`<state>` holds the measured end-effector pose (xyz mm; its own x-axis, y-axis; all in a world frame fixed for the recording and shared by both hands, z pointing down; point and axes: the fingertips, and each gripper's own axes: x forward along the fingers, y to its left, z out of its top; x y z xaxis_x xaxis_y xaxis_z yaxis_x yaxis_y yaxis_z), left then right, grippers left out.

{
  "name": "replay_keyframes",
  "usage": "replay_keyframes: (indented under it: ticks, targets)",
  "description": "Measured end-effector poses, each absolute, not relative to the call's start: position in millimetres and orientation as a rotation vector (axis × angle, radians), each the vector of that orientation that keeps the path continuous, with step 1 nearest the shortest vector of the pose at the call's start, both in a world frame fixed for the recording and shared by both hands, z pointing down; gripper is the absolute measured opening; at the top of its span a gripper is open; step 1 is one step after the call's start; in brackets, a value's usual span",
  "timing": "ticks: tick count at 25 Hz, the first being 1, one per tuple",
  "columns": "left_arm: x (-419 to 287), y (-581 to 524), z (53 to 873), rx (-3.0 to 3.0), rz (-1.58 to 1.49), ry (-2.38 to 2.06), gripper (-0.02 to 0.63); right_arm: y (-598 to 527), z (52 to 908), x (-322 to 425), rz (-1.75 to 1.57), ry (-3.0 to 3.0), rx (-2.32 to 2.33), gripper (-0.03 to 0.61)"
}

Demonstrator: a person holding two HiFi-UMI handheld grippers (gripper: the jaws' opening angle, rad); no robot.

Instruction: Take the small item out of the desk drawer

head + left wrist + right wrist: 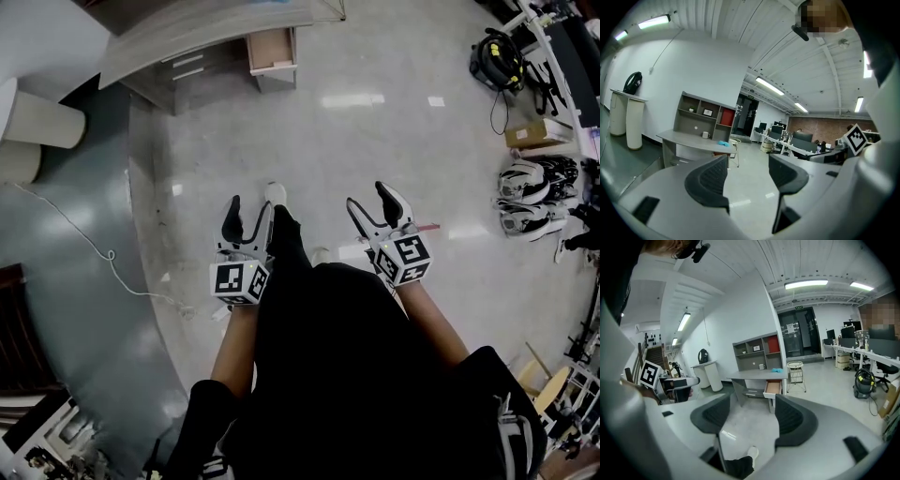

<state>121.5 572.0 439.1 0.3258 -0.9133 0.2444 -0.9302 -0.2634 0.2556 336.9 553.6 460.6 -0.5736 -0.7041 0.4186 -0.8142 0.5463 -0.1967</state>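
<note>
head view looks steeply down; both gripper views share the far desk (757, 376).

Desk (216, 28) cut off above; drawer (272, 49) contents indiscernible.

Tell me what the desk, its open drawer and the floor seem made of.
Desk: likely laminated board, flat matte grey with no grain showing. Drawer: probably wood-based board, tan inside, pale front. Floor: polished concrete or resin, hard to say which; glossy pale grey mirroring ceiling lights.
</note>
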Motion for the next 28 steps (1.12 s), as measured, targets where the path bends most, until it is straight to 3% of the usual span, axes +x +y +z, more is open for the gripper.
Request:
replay_keyframes:
  ticks: [16,28]
  targets:
    - [11.5,340.3,432.1,2.275,0.007,-1.524,0.253,312.6,441.3,223.0,0.552,-2.413,1.338,0.285]
    - [-38.3,261.6,433.9,2.289,-0.044,-1.464,0.253,237.2,449.8,169.8,0.558,-2.352,1.362,0.296]
